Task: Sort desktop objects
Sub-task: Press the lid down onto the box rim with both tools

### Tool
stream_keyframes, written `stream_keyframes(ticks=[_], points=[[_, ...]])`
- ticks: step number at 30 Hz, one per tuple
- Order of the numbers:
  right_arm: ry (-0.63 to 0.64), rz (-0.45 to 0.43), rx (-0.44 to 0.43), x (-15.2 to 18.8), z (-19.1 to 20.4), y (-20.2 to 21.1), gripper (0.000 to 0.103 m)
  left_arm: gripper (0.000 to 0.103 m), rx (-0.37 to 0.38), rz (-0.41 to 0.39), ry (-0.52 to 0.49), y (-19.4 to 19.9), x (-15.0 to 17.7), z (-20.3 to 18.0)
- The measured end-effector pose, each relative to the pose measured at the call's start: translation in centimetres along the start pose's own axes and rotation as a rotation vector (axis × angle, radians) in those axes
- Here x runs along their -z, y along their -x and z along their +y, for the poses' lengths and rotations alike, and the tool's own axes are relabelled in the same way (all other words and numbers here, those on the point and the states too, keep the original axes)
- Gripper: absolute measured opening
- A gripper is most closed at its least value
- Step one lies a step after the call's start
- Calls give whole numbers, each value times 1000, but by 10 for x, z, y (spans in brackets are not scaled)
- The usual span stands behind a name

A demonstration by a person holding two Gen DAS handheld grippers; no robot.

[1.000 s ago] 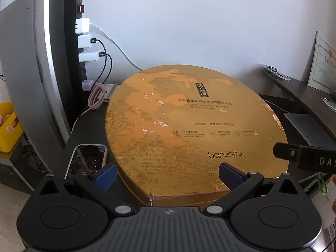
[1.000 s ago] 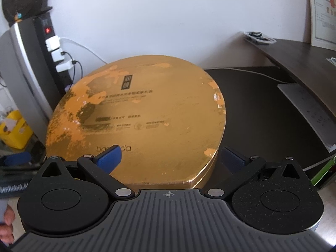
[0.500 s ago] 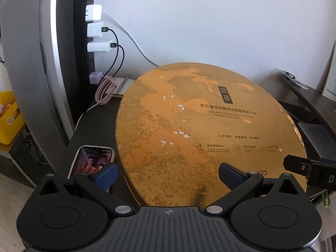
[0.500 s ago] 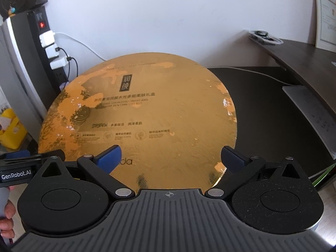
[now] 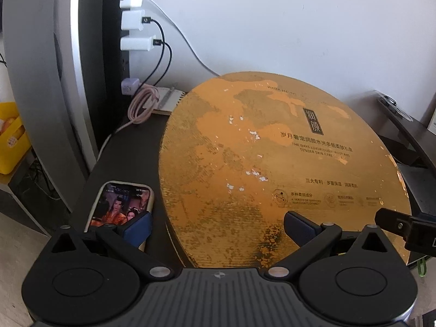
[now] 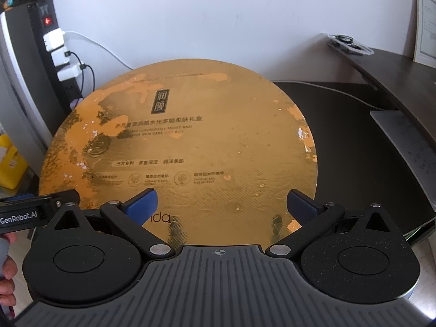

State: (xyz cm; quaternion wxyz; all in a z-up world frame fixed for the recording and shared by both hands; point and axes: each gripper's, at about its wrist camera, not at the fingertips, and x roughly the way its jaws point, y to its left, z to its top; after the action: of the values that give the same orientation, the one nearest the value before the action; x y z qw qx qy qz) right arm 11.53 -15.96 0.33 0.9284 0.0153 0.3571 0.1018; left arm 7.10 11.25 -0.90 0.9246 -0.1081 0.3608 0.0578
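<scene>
A big round gold box (image 5: pixel 286 169) lies flat on the dark desk (image 6: pixel 340 125). It fills the space right in front of both tongs.

The left tongs (image 5: pixel 218 226) are wide apart and hold nothing. Their right blue pad (image 5: pixel 299 224) sits over the near part of the gold lid. Their left blue pad (image 5: pixel 137 229) is off the box's left edge, in front of a phone (image 5: pixel 120 204) with a lit screen. The phone lies just to the left of the box. Farther ahead and to the left, a pink cable (image 5: pixel 141 106) lies coiled beside white chargers (image 5: pixel 133 20) plugged into a power strip.

The right tongs (image 6: pixel 222 204) are also wide apart and hold nothing. Both of their blue pads (image 6: pixel 141 203) are over the near edge of the gold lid. The tip of the left tongs shows at the far left of this view. To the right of the box, the desk is bare and a grey keyboard (image 6: pixel 408 147) rests at its edge.
</scene>
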Motion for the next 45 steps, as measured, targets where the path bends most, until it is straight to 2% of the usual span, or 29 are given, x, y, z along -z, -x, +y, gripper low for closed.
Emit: stream_keyframes(ticks=[14, 19, 27, 34, 40, 45], points=[[8, 10, 3, -3, 3, -4, 103, 103, 90, 82, 114, -18, -5, 17], [3, 1, -4, -4, 2, -1, 103, 102, 43, 28, 28, -4, -6, 3], [0, -38, 17, -13, -11, 2, 103, 102, 71, -61, -71, 12, -15, -4], [0, -108, -104, -49, -28, -15, 103, 102, 61, -91, -84, -1, -37, -3], [6, -72, -163, -75, -35, -58, 102, 102, 80, -56, -69, -27, -56, 2], [-15, -50, -183, -89, -36, -81, 102, 102, 73, -66, -93, -40, -71, 1]])
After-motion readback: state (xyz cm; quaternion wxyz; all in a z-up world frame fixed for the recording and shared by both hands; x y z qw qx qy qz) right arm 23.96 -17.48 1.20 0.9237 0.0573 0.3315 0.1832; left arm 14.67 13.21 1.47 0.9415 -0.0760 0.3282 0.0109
